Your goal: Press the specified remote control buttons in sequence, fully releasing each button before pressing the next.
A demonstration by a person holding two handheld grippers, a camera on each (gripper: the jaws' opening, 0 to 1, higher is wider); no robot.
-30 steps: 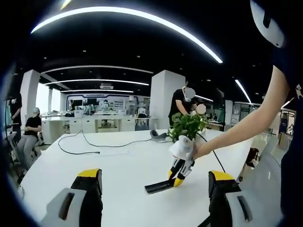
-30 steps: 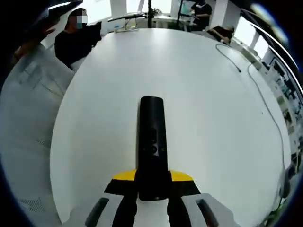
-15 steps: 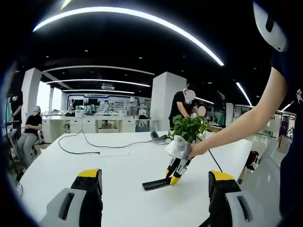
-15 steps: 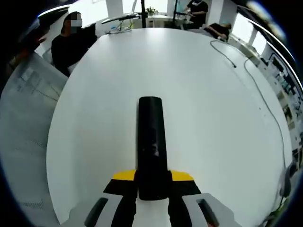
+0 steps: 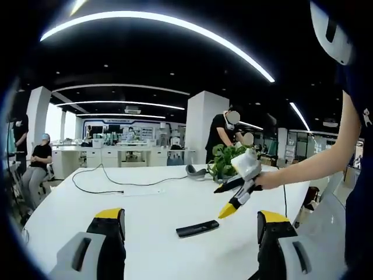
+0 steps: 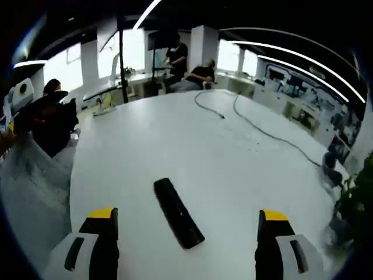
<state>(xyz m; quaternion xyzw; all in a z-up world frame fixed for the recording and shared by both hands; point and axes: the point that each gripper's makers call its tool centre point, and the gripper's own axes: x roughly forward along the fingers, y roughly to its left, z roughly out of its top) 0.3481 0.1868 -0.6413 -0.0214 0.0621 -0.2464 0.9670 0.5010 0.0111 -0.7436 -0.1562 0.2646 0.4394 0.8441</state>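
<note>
Right claw [image 5: 239,201] has let go of the remote [image 6: 178,213] & lifted off; jaws now spread wide, holding nothing. Remote lies flat on the white surface [image 6: 233,157], near its front edge, btwn both claws. Left claw [image 5: 189,248] released too. Press likely done; next button needs a fresh approach.

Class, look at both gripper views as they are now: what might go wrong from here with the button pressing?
1. The remote control lies loose on the smooth white table, unheld by either gripper, so a press may push it sideways.
2. The right gripper hangs open above it in the air; coming down, its fingers may hit a wrong button, as the buttons are too small to tell apart here.
</note>
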